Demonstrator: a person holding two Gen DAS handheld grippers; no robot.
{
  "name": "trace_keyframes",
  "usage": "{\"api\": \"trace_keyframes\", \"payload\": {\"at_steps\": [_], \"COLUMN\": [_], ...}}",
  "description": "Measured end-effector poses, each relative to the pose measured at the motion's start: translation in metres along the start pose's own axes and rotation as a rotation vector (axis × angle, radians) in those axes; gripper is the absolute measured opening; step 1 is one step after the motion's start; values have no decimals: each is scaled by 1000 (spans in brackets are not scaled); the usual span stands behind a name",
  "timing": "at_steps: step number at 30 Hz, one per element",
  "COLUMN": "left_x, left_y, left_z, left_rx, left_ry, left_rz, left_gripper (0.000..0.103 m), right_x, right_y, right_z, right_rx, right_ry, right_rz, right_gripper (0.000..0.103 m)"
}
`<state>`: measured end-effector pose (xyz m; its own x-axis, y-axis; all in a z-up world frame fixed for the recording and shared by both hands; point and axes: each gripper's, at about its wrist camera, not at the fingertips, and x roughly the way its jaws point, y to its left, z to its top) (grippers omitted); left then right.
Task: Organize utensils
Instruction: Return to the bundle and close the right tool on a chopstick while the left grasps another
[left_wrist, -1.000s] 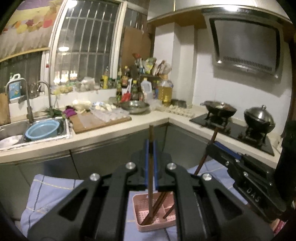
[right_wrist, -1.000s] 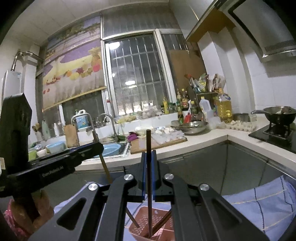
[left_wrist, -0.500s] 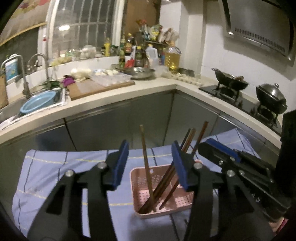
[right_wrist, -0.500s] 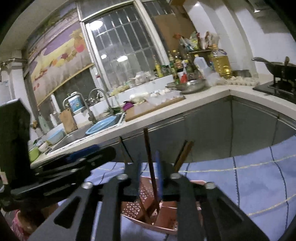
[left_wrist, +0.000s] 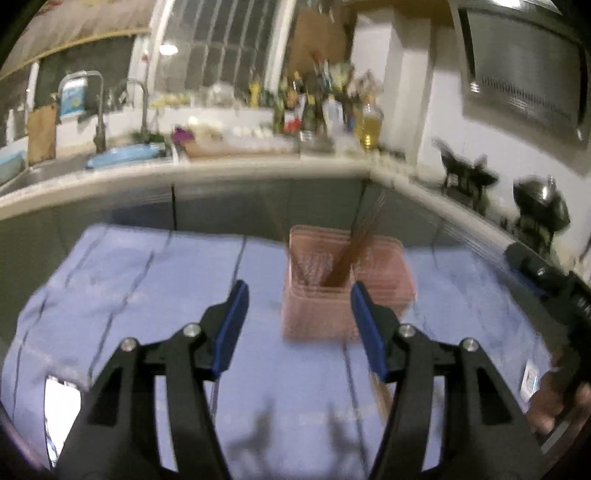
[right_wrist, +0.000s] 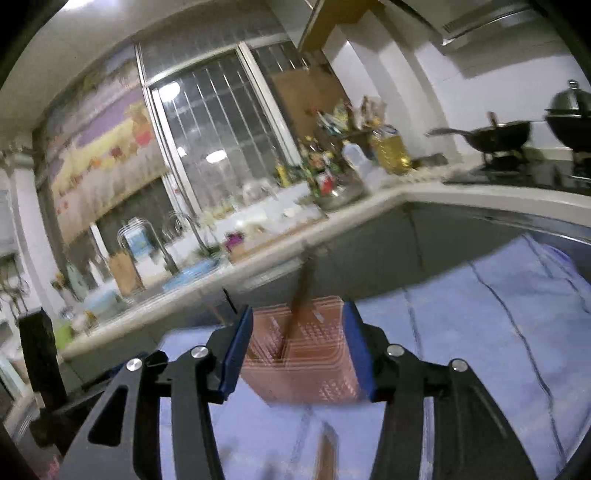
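Chopsticks (left_wrist: 351, 254) stand in the pink basket (left_wrist: 332, 314), leaning up and to the right in the left wrist view, tips over the far rim. Basket sits on the blue cloth (left_wrist: 147, 280) covering the table, dead ahead of both grippers. Frames are motion-blurred, so exact count of sticks can't be told.

Left gripper (left_wrist: 299, 310): jaws spread wide, nothing between them; basket is just beyond the tips, a bit right of centre. Right gripper (right_wrist: 299, 339): jaws also spread, empty, and they frame the basket (right_wrist: 299, 354) on both sides, so the right looks nearer. Whether its pads touch the basket walls, can't tell.

A brownish streak on the cloth below the left gripper's right finger (left_wrist: 380, 395), and a similar one low in the right wrist view (right_wrist: 325, 458), could be a loose stick lying w/ its long axis running away from the camera; too blurred to be sure.

Judgement: next pick is prob. that loose piece, near side of the basket. Room is fine: open cloth left and right, cabinet fronts (left_wrist: 229, 199) well behind. Risk: knocking the light basket over.
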<state>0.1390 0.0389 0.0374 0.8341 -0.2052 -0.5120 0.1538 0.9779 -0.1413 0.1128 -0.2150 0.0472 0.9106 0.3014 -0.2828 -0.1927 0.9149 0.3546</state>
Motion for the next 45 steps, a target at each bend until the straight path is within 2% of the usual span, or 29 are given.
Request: {"api": "trace_keyframes", "payload": {"at_steps": [3,5,8,11,14,19,22,24,28,34,40,45], "left_x": [8,16,24,29,29,26,27,29,37,54,72,74], "left_y": [0,1,0,3,1,-11,-20,-26,-41,-67,-85,-94], "left_z": [-33,-56,-79,-92,-98,-99,-100,-101,-104,-110,-122,-127], "left_rx": [27,26,19,-13,-29,-22,-4,5,34,86,148,191], "left_ry": [88,164,245,296,326,341,348,355,379,416,450,436], "left_rz": [-6,-28,-63,-98,-121,-149,-159,-165,-183,-196,-145,-101], "left_gripper": [55,55,55,55,55,55,55,55,55,55,55,55], "right_x": [-4,-3,3,4,4,8,13,13,11,-4,-12,-14], "right_y": [-9,-15,-14,-4,8,16,15,14,3,-16,-31,-36], "right_z": [-44,-77,-115,-140,-152,-165,-175,-175,-168,-155,-151,-151], "right_rx": [-40,-58,-108,-176,-241,-275,-320,-336,-278,-166,-106,-85], "right_ry": [144,258,390,460,482,513,549,526,527,481,457,448], "right_rz": [-54,-76,-107,-120,-120,-111,-144,-156,-163,-160,-162,-152], "right_gripper": [48,40,34,33,33,33,33,33,33,33,33,33]}}
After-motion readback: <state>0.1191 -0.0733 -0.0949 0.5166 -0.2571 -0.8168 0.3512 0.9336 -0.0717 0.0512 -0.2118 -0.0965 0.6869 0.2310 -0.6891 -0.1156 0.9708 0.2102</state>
